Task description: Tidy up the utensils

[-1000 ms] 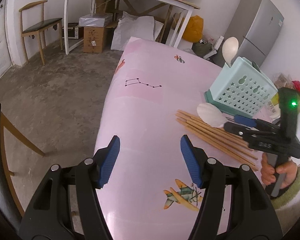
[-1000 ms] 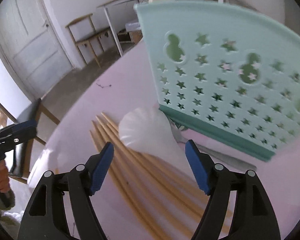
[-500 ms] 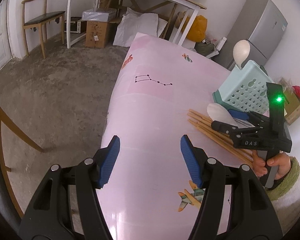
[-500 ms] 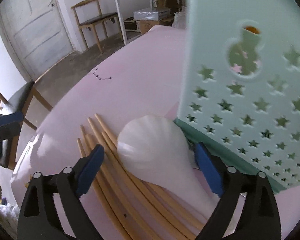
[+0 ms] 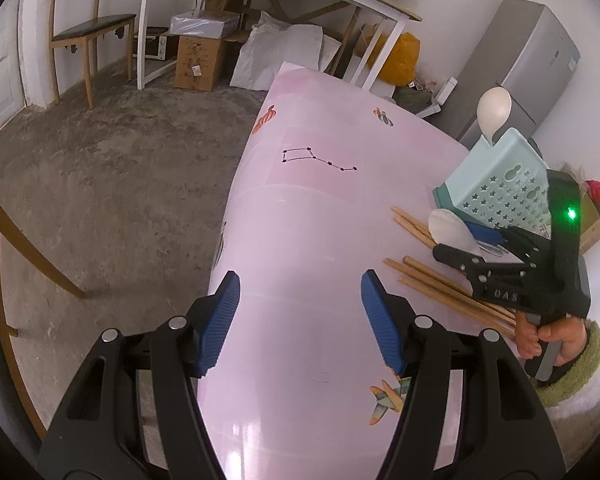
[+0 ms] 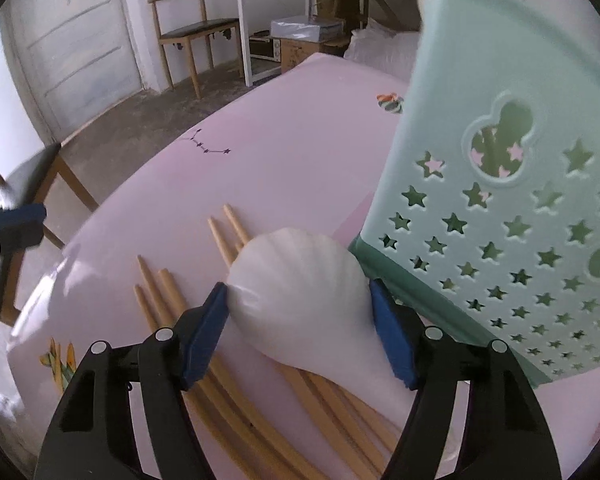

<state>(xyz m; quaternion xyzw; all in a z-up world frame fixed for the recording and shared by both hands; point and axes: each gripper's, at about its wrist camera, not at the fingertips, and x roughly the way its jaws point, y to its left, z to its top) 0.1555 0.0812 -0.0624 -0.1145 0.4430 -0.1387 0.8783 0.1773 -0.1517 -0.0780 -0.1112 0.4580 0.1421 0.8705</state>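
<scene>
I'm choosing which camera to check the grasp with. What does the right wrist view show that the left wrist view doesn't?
Only the right wrist view shows the right gripper with its closing jaws at both sides of the white spoon bowl, and a white door.

Only the left wrist view shows the left gripper with empty jaws, the hand holding the right gripper, a second spoon standing in the basket, and a grey fridge.

Both show the spoon, the chopsticks, the basket and the pink table.
</scene>
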